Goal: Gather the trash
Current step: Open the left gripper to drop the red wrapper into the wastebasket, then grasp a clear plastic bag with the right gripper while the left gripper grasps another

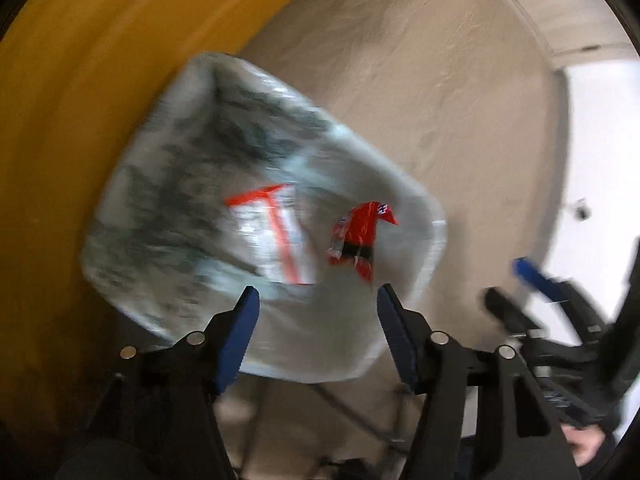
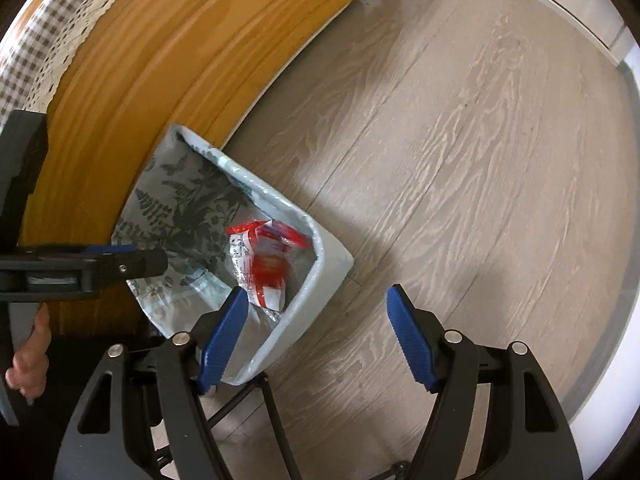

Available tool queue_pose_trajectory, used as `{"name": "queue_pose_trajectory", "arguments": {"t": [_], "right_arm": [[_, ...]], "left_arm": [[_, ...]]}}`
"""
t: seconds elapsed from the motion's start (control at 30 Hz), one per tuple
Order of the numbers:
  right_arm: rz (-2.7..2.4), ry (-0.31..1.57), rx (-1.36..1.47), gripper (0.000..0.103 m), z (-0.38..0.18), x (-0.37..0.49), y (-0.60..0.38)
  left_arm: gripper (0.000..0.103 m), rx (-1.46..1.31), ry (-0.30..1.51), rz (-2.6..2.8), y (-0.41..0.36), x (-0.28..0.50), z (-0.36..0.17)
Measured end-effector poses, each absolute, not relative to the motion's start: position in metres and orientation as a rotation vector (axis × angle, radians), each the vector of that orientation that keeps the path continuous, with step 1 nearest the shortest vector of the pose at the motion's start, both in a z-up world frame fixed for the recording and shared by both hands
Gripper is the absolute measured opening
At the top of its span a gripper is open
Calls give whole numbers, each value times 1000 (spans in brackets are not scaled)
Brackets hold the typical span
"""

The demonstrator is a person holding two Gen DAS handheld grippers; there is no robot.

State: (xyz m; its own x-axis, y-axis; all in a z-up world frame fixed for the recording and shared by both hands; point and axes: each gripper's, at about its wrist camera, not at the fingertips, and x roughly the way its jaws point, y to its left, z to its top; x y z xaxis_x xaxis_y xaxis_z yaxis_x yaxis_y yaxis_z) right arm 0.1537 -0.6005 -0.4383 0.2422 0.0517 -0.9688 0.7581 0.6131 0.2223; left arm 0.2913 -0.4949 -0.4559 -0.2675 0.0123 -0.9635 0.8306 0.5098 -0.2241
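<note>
A pale blue fabric bin with a dark fern-print lining [image 1: 168, 184] [image 2: 188, 204] stands on the floor against a wooden furniture base. Inside it lies a clear wrapper with red stripes [image 1: 276, 232] [image 2: 264, 264]. In the blurred left wrist view a crumpled red wrapper [image 1: 358, 236] shows over the bin's right side, apart from the fingers. My left gripper [image 1: 316, 312] is open and empty above the bin; it also shows from the side in the right wrist view [image 2: 136, 264]. My right gripper [image 2: 314, 312] is open and empty above the bin's near right corner.
The yellow-brown wooden furniture [image 2: 132, 64] with a checked, lace-edged cloth [image 2: 36, 40] on top runs along the left. Grey wood-grain floor [image 2: 460, 160] spreads to the right, ending at a white skirting [image 2: 560, 4]. A black folding stand [image 2: 256, 400] is below the bin.
</note>
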Motion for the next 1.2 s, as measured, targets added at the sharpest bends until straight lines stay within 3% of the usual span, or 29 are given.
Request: {"name": "queue_pose_trajectory", "arguments": {"t": [0.53, 0.9, 1.03, 1.2], "right_arm": [[-566, 1275, 647, 69, -400, 182, -584], [-615, 1147, 438, 69, -318, 225, -579], [-548, 1035, 309, 69, -268, 269, -555], [-376, 897, 162, 69, -212, 331, -493]], "left_arm": [[58, 657, 1478, -921, -472, 304, -379], [59, 339, 1073, -983, -375, 331, -205], [69, 227, 913, -921, -313, 357, -145], [69, 115, 796, -790, -229, 393, -109]]}}
